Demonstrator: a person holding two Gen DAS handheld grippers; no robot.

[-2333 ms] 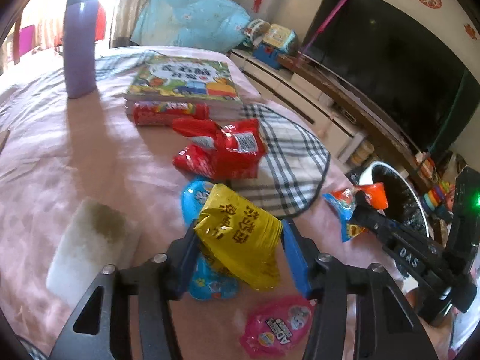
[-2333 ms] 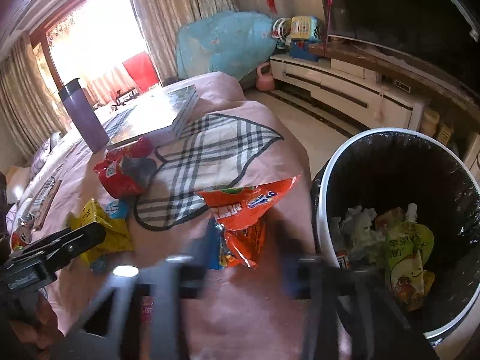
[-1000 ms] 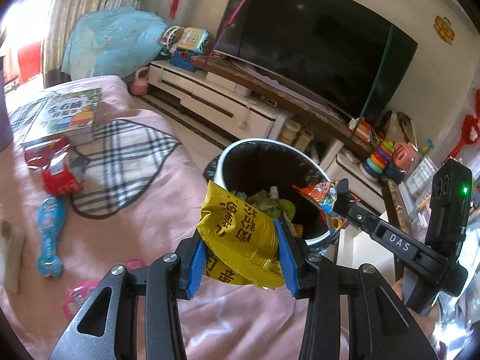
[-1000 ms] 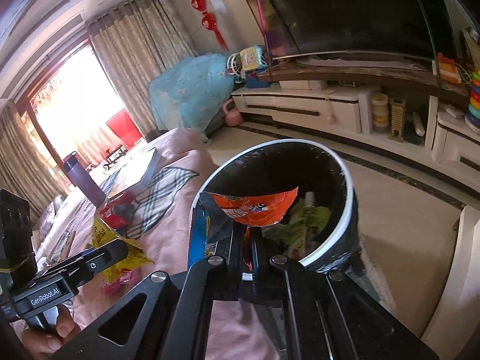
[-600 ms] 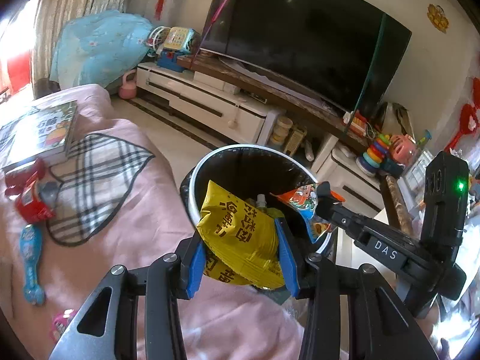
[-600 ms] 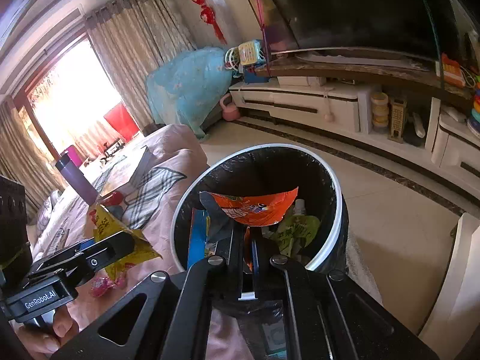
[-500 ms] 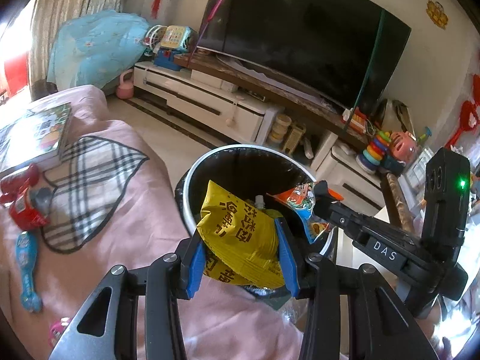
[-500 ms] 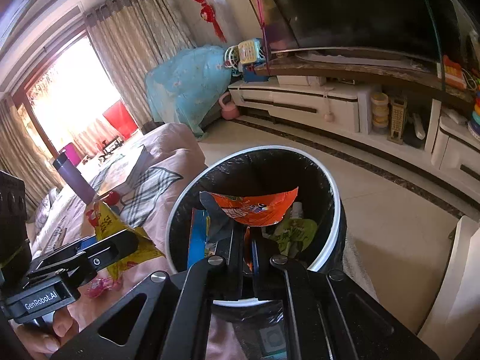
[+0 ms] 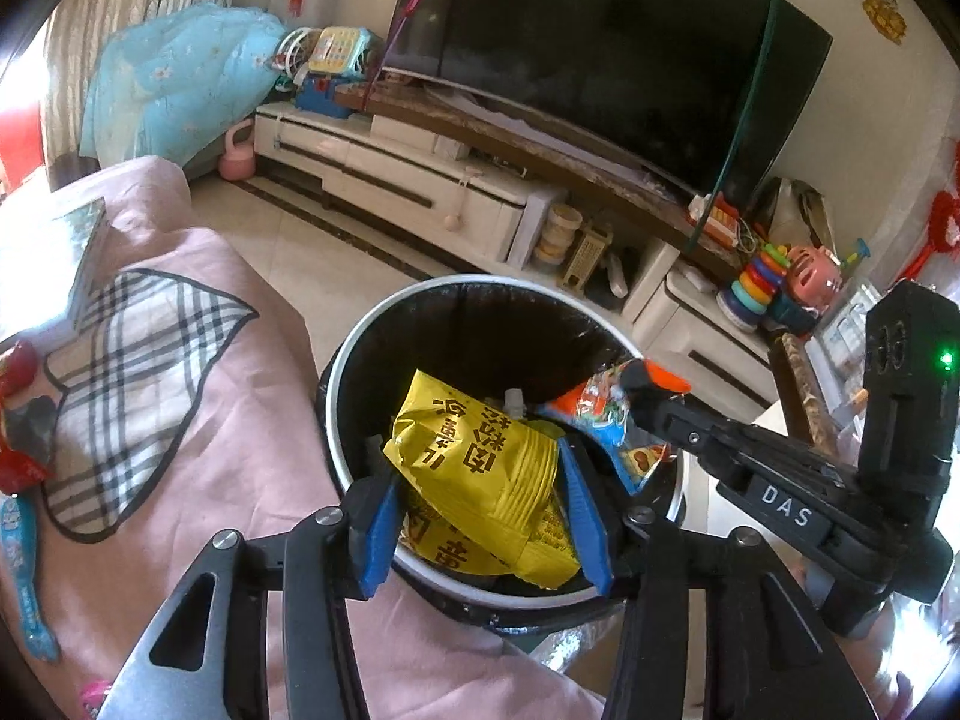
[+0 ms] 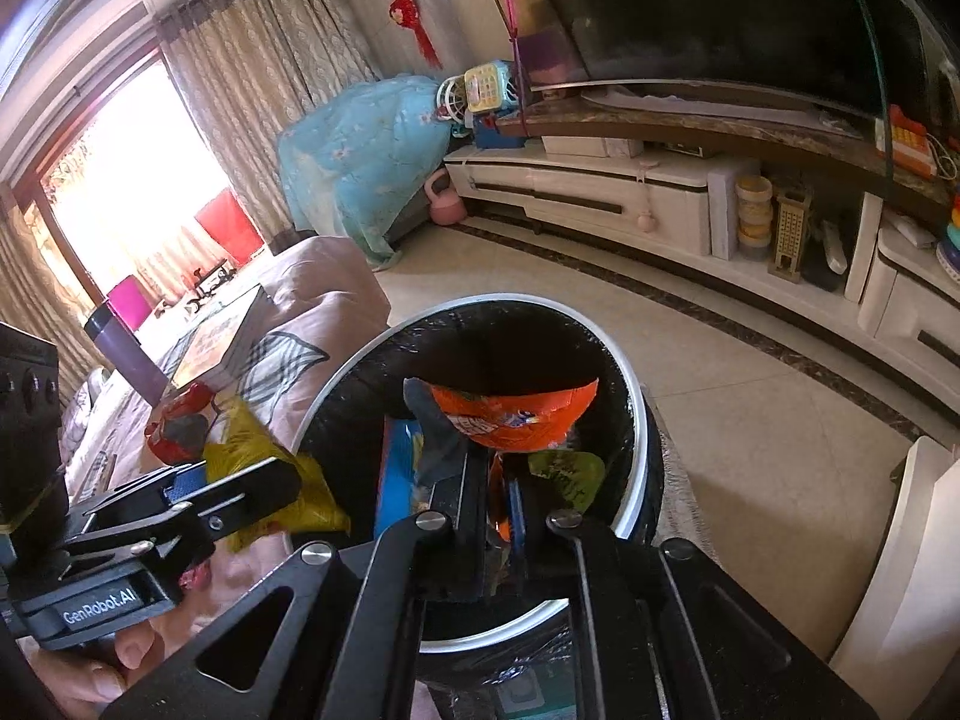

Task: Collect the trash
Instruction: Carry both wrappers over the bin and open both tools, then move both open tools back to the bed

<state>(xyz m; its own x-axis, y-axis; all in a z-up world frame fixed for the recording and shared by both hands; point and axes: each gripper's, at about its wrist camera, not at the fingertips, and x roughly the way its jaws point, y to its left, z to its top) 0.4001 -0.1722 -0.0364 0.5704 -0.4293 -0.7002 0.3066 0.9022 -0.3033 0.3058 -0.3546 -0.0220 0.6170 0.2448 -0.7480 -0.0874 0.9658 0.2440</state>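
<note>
My left gripper (image 9: 480, 510) is shut on a yellow snack packet (image 9: 474, 456) and holds it over the near rim of the round black-lined trash bin (image 9: 384, 324). My right gripper (image 10: 498, 504) is shut on an orange and blue snack wrapper (image 10: 510, 414) over the same bin (image 10: 636, 420). In the left wrist view the right gripper (image 9: 642, 384) holds that wrapper (image 9: 600, 408) just right of the yellow packet. In the right wrist view the left gripper (image 10: 264, 480) and yellow packet (image 10: 252, 432) sit at the bin's left rim. Trash lies inside the bin.
A pink-covered table (image 9: 180, 480) lies to the left with a plaid cloth (image 9: 132, 372), red wrappers (image 9: 18, 420), a blue wrapper (image 9: 24, 588), a book (image 9: 54, 246) and a purple bottle (image 10: 126, 354). A TV stand (image 9: 420, 180) runs behind the bin.
Both grippers have carried their wrappers from the table over the bin's opening. In the last half second they came slightly closer over the bin.
</note>
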